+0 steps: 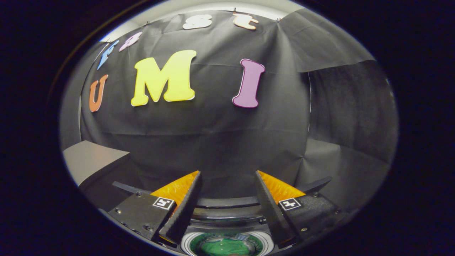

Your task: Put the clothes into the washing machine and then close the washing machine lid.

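Observation:
My gripper (pixel 227 174) is open and holds nothing; its two fingers stand wide apart and point at the black cloth wall. Low between the fingers lies the washing machine's round white-rimmed opening (pixel 188 242), and something green (pixel 227 246) shows inside it, possibly cloth. Just beyond the opening a dark curved band (pixel 227 202) crosses from finger to finger; I cannot tell whether it is the lid or the machine's rim.
The black cloth wall (pixel 213 142) stands close ahead and wraps round to the right. A grey flat surface (pixel 89 160) juts in on the left, beyond the left finger.

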A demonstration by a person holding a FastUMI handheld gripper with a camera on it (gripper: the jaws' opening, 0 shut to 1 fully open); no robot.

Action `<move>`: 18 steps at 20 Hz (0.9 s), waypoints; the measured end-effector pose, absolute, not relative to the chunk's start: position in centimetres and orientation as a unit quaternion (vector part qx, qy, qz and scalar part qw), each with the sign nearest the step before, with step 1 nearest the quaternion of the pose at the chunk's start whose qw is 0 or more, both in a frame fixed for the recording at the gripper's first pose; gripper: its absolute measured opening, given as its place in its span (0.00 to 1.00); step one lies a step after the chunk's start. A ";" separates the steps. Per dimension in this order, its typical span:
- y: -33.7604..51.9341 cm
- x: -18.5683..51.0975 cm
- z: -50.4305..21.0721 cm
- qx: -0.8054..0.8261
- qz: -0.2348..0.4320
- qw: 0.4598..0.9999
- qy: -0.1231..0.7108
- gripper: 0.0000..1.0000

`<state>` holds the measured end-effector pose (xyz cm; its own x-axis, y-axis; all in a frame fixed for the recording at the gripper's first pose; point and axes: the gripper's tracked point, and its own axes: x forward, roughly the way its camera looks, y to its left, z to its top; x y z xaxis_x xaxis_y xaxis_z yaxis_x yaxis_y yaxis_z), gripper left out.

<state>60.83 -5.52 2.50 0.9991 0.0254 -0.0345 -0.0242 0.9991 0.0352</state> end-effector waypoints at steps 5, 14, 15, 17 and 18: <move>-5.7 59.1 1.5 0.018 0.013 1.000 0.018 0.93; -6.1 55.9 -0.7 0.020 0.017 0.999 0.038 0.92; -6.1 55.7 -0.9 0.021 0.019 0.999 0.042 0.92; -6.1 55.3 -1.6 0.021 0.022 0.998 0.051 0.92; -6.1 55.4 -1.7 0.019 0.023 0.998 0.055 0.92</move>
<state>55.37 -6.06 -1.68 0.9928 0.0474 -0.1096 -0.0433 0.9983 0.0396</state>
